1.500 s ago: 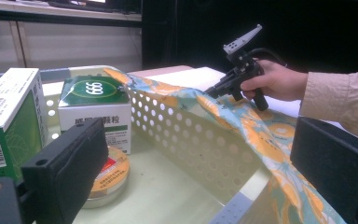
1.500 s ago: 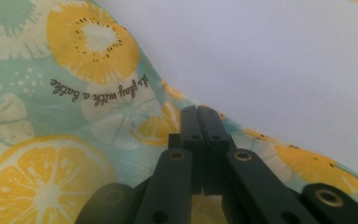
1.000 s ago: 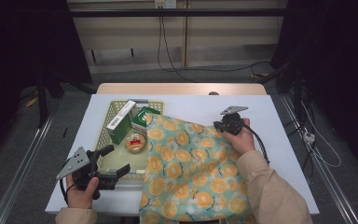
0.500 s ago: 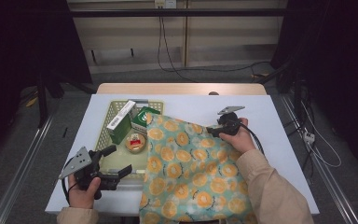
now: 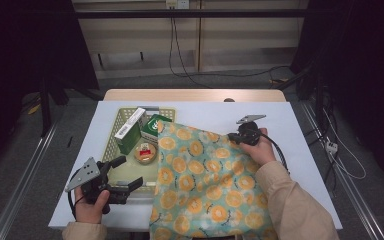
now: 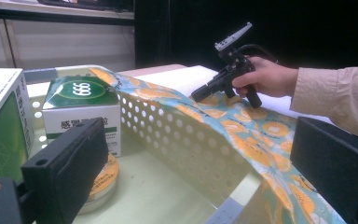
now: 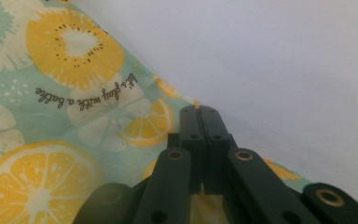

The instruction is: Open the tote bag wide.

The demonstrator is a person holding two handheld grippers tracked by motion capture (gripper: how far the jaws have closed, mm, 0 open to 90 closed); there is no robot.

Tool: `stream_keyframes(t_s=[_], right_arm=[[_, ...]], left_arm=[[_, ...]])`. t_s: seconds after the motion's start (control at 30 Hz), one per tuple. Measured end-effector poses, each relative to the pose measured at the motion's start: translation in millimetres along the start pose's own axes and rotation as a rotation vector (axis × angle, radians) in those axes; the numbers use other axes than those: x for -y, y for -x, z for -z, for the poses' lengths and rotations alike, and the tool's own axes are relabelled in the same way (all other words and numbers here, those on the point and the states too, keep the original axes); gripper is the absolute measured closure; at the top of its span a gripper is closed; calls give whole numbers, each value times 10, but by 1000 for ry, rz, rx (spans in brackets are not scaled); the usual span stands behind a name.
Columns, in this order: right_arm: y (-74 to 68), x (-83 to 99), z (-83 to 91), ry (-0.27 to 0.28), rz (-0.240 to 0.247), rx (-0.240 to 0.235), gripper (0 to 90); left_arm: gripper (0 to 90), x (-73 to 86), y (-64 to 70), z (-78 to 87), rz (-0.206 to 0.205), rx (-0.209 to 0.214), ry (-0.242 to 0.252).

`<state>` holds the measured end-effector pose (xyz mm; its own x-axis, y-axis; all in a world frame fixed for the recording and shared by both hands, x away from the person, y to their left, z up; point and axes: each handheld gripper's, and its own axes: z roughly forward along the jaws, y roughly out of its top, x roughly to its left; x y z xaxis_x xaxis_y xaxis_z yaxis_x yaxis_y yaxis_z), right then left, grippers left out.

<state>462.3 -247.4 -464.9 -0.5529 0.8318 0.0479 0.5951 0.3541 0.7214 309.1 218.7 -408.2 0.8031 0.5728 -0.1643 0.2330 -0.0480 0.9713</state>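
Cloth (image 5: 205, 185), teal with an orange-slice print: spread over the right half of the white table (image 5: 300, 125), its near end hanging past the table's front edge, its far left corner draped over the right wall of the basket (image 5: 111, 142). Right gripper (image 5: 236, 136): jaws pressed together, clamped on the cloth's far right edge. Left gripper (image 5: 130, 174): jaws spread wide, holding nothing, poised above the basket's near right corner. Basket, pale green and perforated: contains a tall green-and-white box (image 5: 129, 131), a green-lidded carton (image 5: 152, 127) and a small round tin (image 5: 145, 152), the three close together.
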Motion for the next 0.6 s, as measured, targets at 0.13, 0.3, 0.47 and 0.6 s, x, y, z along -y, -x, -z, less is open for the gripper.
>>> stream_keyframes(t_s=[0.13, 0.3, 0.47, 0.6], right_arm=[[-28, -36, 2, -17, 4, 20, 900], [48, -81, 35, 6, -33, 6, 900], [230, -249, 101, 53, -52, 58, 900], [382, -370, 87, 68, -81, 85, 900]], left_arm=[[38, -5, 2, 7, -1, -1, 4], [38, -17, 4, 17, 1, -1, 8], [38, -24, -7, 12, 5, -3, 9], [38, -60, 11, -10, -1, 10, 11]])
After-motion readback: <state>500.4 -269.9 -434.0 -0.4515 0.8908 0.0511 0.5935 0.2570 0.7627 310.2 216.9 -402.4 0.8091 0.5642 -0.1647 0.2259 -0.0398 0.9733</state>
